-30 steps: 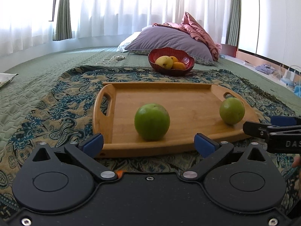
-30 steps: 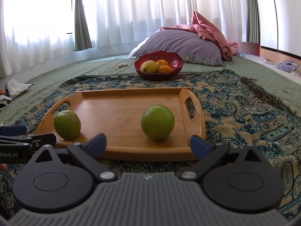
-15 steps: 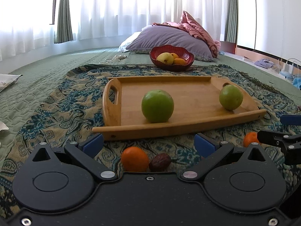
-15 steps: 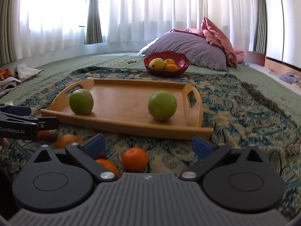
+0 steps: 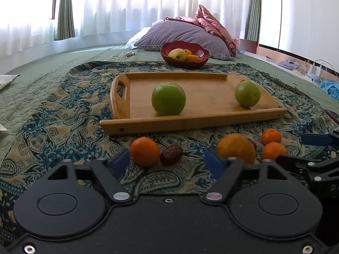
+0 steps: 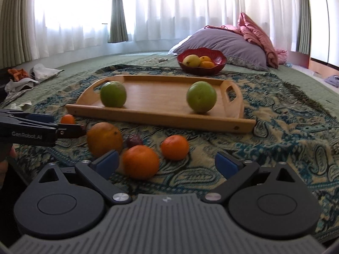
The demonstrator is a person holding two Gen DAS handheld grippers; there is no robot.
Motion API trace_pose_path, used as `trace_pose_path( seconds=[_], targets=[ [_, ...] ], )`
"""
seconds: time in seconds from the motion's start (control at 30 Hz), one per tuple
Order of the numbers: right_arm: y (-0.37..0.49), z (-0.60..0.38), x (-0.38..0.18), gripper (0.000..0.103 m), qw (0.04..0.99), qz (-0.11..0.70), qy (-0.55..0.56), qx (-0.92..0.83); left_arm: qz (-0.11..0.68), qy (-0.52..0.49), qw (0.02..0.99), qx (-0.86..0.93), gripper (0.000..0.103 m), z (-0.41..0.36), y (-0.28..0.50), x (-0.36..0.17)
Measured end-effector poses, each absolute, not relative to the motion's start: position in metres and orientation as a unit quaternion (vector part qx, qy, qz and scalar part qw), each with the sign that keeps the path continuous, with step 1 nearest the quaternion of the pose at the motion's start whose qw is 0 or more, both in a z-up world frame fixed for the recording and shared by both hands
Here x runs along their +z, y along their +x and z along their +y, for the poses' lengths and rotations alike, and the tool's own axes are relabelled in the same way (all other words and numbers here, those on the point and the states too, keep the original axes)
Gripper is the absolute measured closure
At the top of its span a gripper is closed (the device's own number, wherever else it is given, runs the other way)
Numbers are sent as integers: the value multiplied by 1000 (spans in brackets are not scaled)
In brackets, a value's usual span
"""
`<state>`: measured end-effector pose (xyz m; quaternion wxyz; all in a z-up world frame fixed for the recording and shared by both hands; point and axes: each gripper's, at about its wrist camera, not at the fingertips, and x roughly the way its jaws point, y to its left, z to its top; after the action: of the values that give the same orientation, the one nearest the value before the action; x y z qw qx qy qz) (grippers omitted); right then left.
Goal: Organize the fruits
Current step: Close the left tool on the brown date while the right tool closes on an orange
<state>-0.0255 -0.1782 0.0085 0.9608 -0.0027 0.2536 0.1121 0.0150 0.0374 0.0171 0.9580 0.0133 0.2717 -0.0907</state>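
Patterned rug (image 5: 63, 114): wooden tray (image 5: 203, 118) (long axis crosswise).

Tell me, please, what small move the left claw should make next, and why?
Probably ease the left claw forward around the small orange. Its jaws are closing, yet the orange and the brown date beside it lie just ahead on the blanket, neither gripped. The tray holds only two green fruits.

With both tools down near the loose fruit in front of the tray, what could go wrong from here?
1. The left tool is closing with a small orange and a dark date touching between its fingers; it may pinch both or knock one away.
2. The two green fruits sit free on the wooden tray; a bump could roll them.
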Motion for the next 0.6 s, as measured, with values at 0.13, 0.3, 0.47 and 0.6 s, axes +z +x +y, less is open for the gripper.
trace_pose_path(
  seconds=[0.13, 0.3, 0.47, 0.6],
  targets=[
    [-29, -176, 6, 11, 961, 253, 5, 115, 274, 12, 956, -101, 55, 34, 10, 17],
    [-32, -174, 4, 25, 960, 251, 21, 123, 271, 27, 956, -112, 61, 24, 8, 15],
    [-34, -170, 3, 38, 957, 253, 24, 137, 274, 18, 957, -99, 65, 20, 16, 13],
    [-35, -166, 2, 43, 957, 254, 25, 142, 269, 2, 959, -92, 67, 22, 23, 12]
  ],
)
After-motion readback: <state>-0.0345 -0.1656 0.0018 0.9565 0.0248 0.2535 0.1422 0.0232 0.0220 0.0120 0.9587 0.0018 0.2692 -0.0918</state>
